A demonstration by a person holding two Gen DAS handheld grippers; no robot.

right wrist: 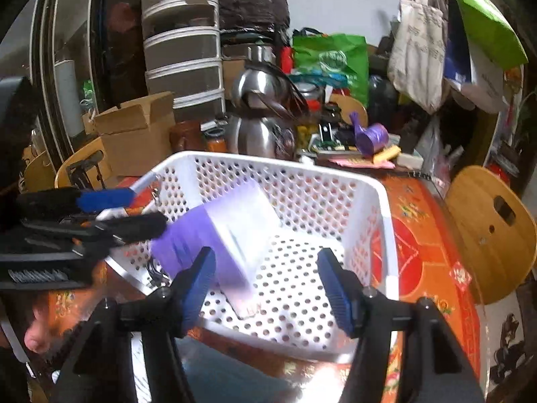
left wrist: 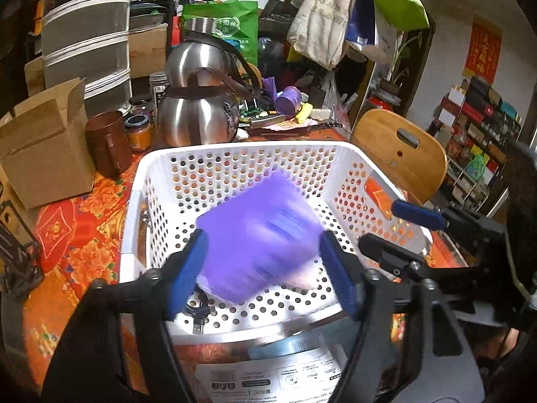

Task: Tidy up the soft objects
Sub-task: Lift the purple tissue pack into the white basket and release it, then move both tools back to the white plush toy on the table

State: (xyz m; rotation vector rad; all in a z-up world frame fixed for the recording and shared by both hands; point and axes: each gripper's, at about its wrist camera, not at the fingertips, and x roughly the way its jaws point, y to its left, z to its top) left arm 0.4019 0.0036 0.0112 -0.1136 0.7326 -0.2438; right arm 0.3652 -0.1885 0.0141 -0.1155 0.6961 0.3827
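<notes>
I see the white perforated plastic basket roomy inside; the blurred purple soft pack sits loose (untouched) between my spread left gripper; right gripper also open.

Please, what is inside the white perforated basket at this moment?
Inside the white basket are a blurred purple soft package, seemingly free of any fingers, and a dark cable with a USB plug at the left corner. What lies under the package is covered.

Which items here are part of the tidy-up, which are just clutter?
In the job:
purple soft pack, blurred
white perforated plastic basket
left tongs, right tongs, both open

Lying about:
steel kettle
brown cardboard box
brown mug
purple plastic cup
</notes>
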